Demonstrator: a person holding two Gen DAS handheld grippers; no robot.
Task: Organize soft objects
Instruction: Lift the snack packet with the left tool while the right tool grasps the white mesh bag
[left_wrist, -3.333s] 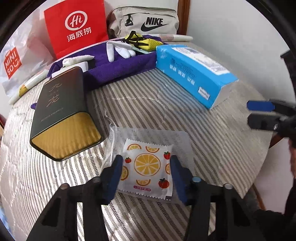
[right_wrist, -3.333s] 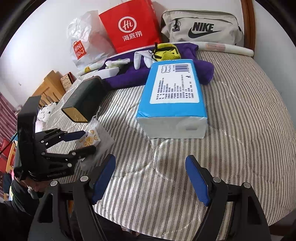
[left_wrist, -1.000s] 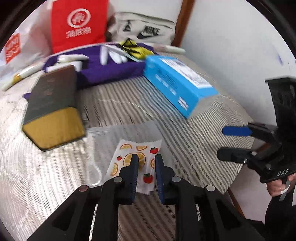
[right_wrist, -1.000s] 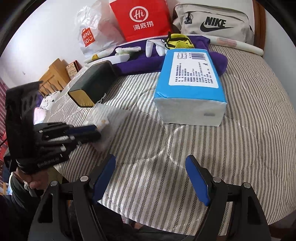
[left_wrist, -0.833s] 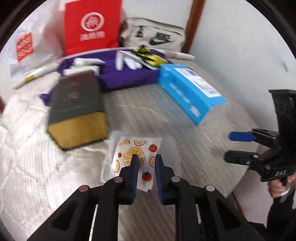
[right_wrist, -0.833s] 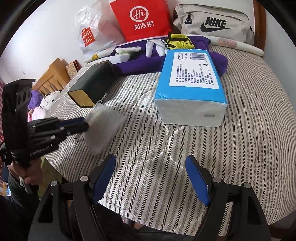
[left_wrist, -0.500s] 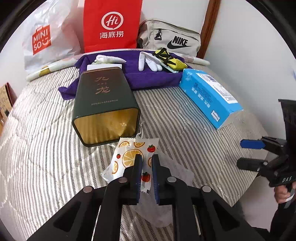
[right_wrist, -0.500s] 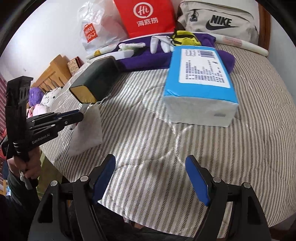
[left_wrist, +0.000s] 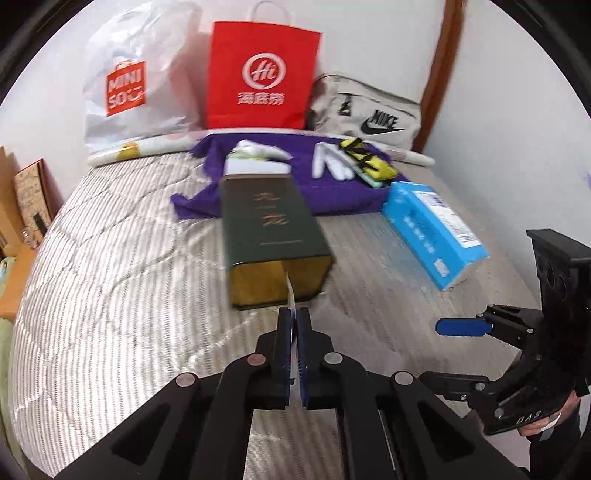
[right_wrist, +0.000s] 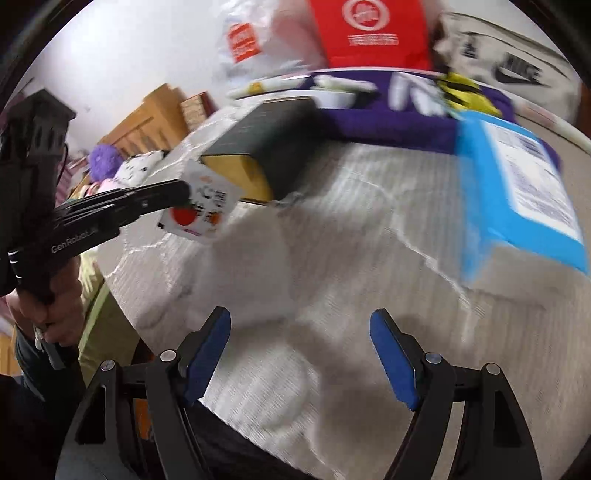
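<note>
My left gripper (left_wrist: 294, 314) is shut on a fruit-print soft packet (left_wrist: 291, 293), its jaws still closing tight on it. The packet hangs above the bed, edge-on in the left wrist view, just in front of the gold open end of a dark green box (left_wrist: 273, 229). In the right wrist view the packet (right_wrist: 201, 206) shows its printed back, held by the left gripper (right_wrist: 184, 192) beside the box (right_wrist: 273, 147). My right gripper (right_wrist: 301, 332) stands open over the striped bedcover with nothing between its fingers; the left wrist view shows this right gripper (left_wrist: 443, 352) at the lower right.
A blue tissue pack (left_wrist: 432, 225) lies right of the box. Behind, a purple towel (left_wrist: 332, 195) carries white gloves (left_wrist: 328, 162) and a yellow item (left_wrist: 369, 162). A red paper bag (left_wrist: 260, 81), a white shopping bag (left_wrist: 125, 85) and a grey sports bag (left_wrist: 369, 110) line the wall.
The left gripper closed on the packet, lifted it off the bedcover and carried it to the box's open end, turning it edge-on. The right gripper swung left, still open.
</note>
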